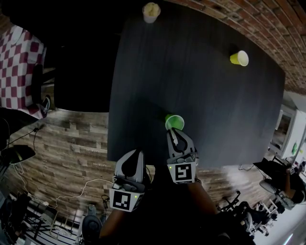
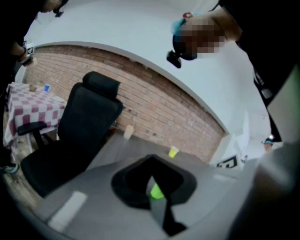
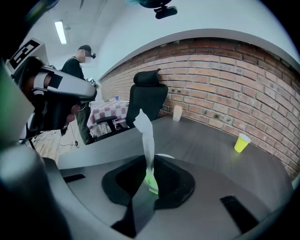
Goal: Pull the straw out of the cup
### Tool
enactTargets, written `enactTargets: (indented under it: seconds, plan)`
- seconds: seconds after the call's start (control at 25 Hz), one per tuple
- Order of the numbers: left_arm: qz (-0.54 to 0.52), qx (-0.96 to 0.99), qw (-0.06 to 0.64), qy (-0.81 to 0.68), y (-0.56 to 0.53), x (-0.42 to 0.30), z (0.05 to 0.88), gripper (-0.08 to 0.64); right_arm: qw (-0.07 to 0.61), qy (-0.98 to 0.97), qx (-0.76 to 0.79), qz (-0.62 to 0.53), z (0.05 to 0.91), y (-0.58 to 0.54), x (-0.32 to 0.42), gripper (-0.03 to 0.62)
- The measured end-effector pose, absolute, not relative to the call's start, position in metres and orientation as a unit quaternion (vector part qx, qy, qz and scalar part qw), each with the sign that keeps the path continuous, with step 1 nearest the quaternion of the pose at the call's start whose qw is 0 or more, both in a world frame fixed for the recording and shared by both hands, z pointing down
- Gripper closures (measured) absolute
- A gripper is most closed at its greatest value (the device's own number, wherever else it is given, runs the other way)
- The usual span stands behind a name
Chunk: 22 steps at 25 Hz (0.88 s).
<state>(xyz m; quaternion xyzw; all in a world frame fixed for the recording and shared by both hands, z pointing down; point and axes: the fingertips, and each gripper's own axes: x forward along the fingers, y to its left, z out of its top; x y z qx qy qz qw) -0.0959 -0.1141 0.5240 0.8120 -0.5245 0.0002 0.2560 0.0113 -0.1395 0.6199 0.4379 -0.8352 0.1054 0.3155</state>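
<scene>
Brick wall [image 1: 248, 19] along the far side, and below it a wide dark counter [image 1: 201, 86], seen from steeply above. Three cups are on it. A yellow cup [image 1: 239, 58] stands far off to the right, near the wall. A pale cup [image 1: 151, 12] stands at the far edge. The green cup [image 1: 175, 122] stands upright close to the near edge.

The right hand-held gripper [image 1: 174, 136] is over the counter with its tips right at the near rim of the green cup. Its own view shows the jaws pressed together on the straw [image 3: 146, 136]. That straw is a white strip rising between them and leaning slightly left at the top. Its lower end drops out of sight between the jaws, with the cup's green showing right there, so whether the tip is inside the cup can't be told.

The left hand-held gripper [image 1: 135, 155] hangs lower and to the left, at the counter's near edge and apart from the cup. Its jaws are closed on nothing, with a spot of the cup's green showing beyond the tips in its view.

A black office chair [image 3: 146, 96] sits at the counter's far left corner, and a checked cloth [image 1: 19, 62] covers a table beyond it. Wooden floor [image 1: 71, 139] runs beneath.
</scene>
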Motion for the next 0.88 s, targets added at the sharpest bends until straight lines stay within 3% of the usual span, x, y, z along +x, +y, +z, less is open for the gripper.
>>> enactTargets:
  seconds: [0.88]
  plan:
    - [-0.033,0.827,0.223,-0.515,-0.11,-0.087,0.481,0.555,0.282,-0.83,0.472,0.095,0.583,-0.133,0.022,0.548]
